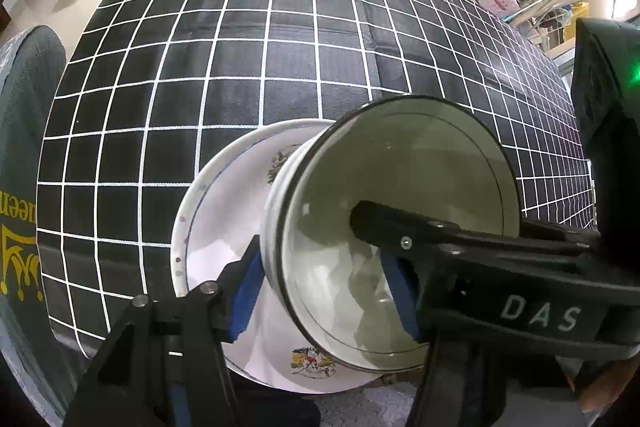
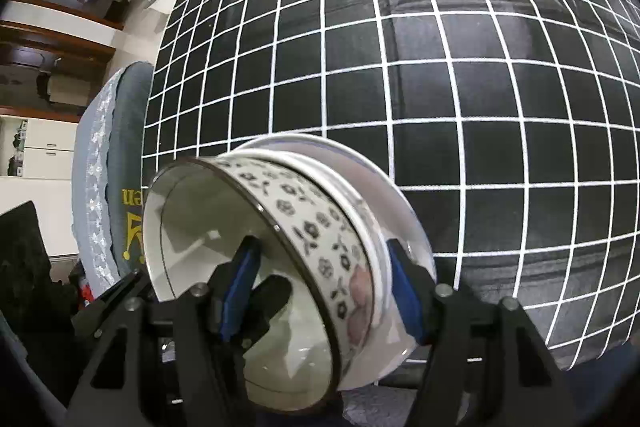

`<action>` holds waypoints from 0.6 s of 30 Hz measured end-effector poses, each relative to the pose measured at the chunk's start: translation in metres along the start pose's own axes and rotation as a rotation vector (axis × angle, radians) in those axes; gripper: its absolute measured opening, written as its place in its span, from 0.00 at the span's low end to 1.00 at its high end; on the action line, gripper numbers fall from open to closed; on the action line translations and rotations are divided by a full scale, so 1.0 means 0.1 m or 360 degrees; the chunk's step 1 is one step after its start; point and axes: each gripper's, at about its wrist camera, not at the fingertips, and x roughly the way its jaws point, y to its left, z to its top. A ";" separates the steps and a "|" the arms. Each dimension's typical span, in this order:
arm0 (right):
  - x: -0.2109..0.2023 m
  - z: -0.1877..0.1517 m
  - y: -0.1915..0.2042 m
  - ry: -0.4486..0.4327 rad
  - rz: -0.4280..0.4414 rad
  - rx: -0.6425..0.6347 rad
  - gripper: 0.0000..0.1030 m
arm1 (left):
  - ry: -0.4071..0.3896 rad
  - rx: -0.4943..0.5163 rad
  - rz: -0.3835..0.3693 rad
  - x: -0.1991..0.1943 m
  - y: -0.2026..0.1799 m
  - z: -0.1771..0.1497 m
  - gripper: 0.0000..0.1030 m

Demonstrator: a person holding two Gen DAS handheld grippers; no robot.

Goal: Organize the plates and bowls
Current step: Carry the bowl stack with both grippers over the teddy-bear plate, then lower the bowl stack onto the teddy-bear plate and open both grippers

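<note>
- My left tongs point(image 1: 326, 293) grip the wall of a bowl point(image 1: 400, 227): one blue pad presses its outside at about 8 o'clock, the other pad sits inside it.
- My right tongs point(image 2: 324, 291) hold the same bowl point(image 2: 280, 247) by the opposite wall, one pad inside and one outside at about 3 o'clock; both tongs stand half wide, closed on the bowl's wall.
- In the left wrist view, the black finger reaching into the bowl from 3 o'clock belongs to the right tongs.
- The bowl is deep and straight-sided, with a dark thin rim, a pale glossy inside and a band of small dark flower marks with pink patches around the outside.
- It sits tilted, nested in a white bowl beneath it, and that stack rests on a wide white plate point(image 1: 224, 227).
- The plate has a shallow rim and small coloured figures printed on it, one showing at 6 o'clock under the bowl.
- The stack lies at the near edge of the table point(image 1: 280, 47), on a black cloth with a white grid.
</note>
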 end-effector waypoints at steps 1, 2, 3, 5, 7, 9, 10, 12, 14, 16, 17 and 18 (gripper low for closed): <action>-0.01 0.00 -0.01 -0.0001 0.0010 0.0005 0.65 | -0.0001 -0.0004 -0.0002 0.00 0.00 0.00 0.54; -0.02 0.00 -0.02 -0.0006 0.0008 0.0002 0.65 | -0.0003 -0.0006 -0.0002 0.00 -0.01 0.01 0.54; -0.04 -0.01 -0.01 -0.0013 0.0000 -0.0004 0.65 | -0.0006 -0.0008 -0.0002 -0.01 -0.01 0.01 0.54; -0.08 -0.02 -0.01 -0.0030 -0.0004 -0.0016 0.65 | -0.0020 -0.0005 -0.0001 -0.05 0.00 0.00 0.54; -0.13 -0.02 -0.01 -0.0048 0.0013 -0.0023 0.65 | -0.0045 -0.0005 0.0011 -0.10 0.01 0.01 0.54; -0.18 -0.03 -0.02 -0.0070 -0.0004 -0.0028 0.65 | -0.0070 -0.0011 0.0033 -0.16 0.04 0.01 0.54; -0.21 -0.03 -0.02 -0.0086 -0.0008 -0.0031 0.65 | -0.0082 -0.0024 0.0040 -0.20 0.06 0.01 0.54; -0.28 -0.06 -0.04 -0.0122 -0.0008 -0.0035 0.65 | -0.0110 -0.0050 0.0039 -0.30 0.10 0.01 0.54; -0.35 -0.08 -0.06 -0.0156 -0.0018 -0.0035 0.65 | -0.0149 -0.0066 0.0040 -0.41 0.12 0.00 0.54; -0.44 -0.13 -0.07 -0.0192 -0.0030 -0.0043 0.65 | -0.0182 -0.0072 0.0043 -0.53 0.15 -0.05 0.54; -0.47 -0.16 -0.07 -0.0201 -0.0032 -0.0047 0.65 | -0.0211 -0.0068 0.0049 -0.60 0.12 -0.10 0.54; -0.52 -0.19 -0.07 -0.0215 -0.0031 -0.0049 0.65 | -0.0230 -0.0065 0.0050 -0.65 0.13 -0.14 0.54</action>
